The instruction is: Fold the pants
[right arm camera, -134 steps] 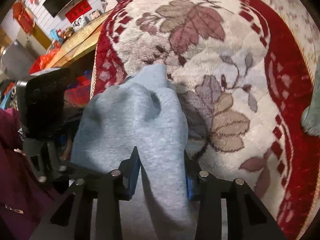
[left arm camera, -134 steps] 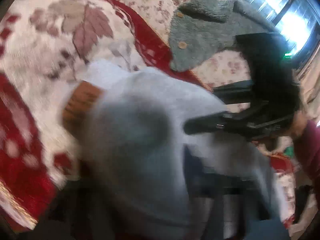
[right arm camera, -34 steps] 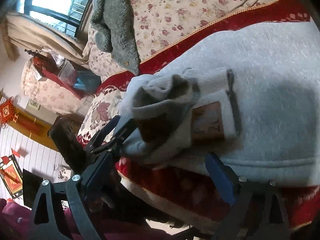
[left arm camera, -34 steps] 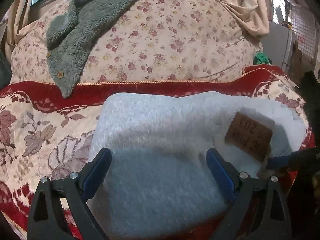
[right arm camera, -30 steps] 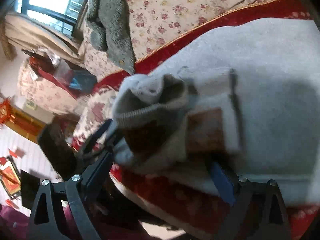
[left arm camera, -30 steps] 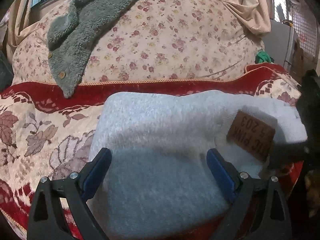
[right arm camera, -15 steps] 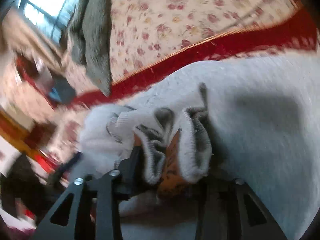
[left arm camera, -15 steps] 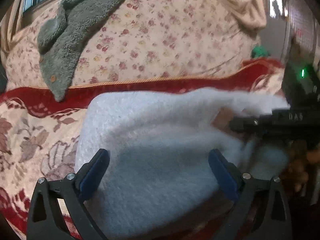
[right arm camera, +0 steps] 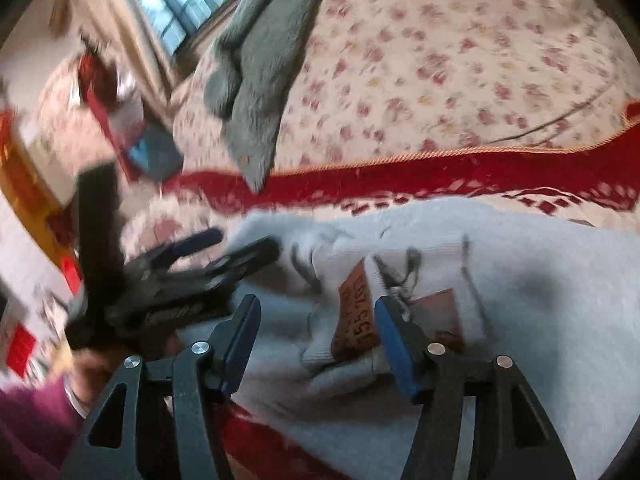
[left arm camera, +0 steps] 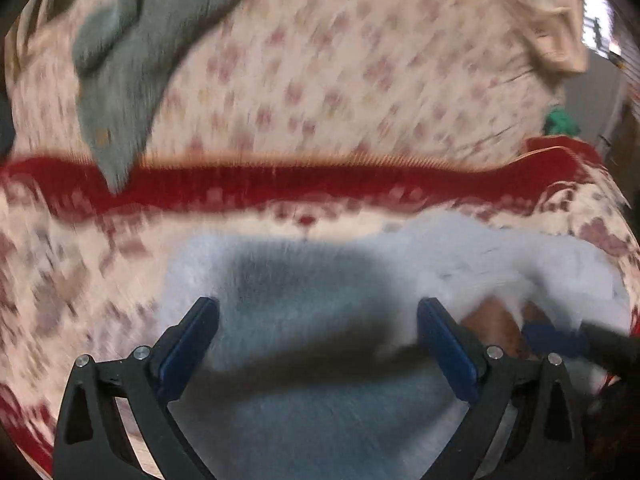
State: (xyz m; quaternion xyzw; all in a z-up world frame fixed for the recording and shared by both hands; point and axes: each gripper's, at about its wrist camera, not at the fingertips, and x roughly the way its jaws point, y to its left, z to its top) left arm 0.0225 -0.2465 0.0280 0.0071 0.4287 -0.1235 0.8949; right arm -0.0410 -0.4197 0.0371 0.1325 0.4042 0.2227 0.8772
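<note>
The light grey pants (left arm camera: 320,340) lie folded on the red and cream blanket (left arm camera: 80,280). They also show in the right wrist view (right arm camera: 520,280), with a brown waistband label (right arm camera: 356,312) turned up. My left gripper (left arm camera: 318,320) is open, its fingers wide apart over the pants. It shows in the right wrist view (right arm camera: 236,246) at the pants' left edge. My right gripper (right arm camera: 316,316) is open, with the bunched waistband and label between its fingers. Its blue fingertip (left arm camera: 552,336) shows at the right in the left wrist view.
A grey fleece garment (left arm camera: 132,60) with buttons lies on the floral bedspread (left arm camera: 360,80) behind the blanket; it also shows in the right wrist view (right arm camera: 260,80). A window (right arm camera: 192,0) and cluttered shelves are at the left.
My right gripper shut on the waistband half a second ago and now stands open around it. My left gripper stayed open and the view shifted, with motion blur.
</note>
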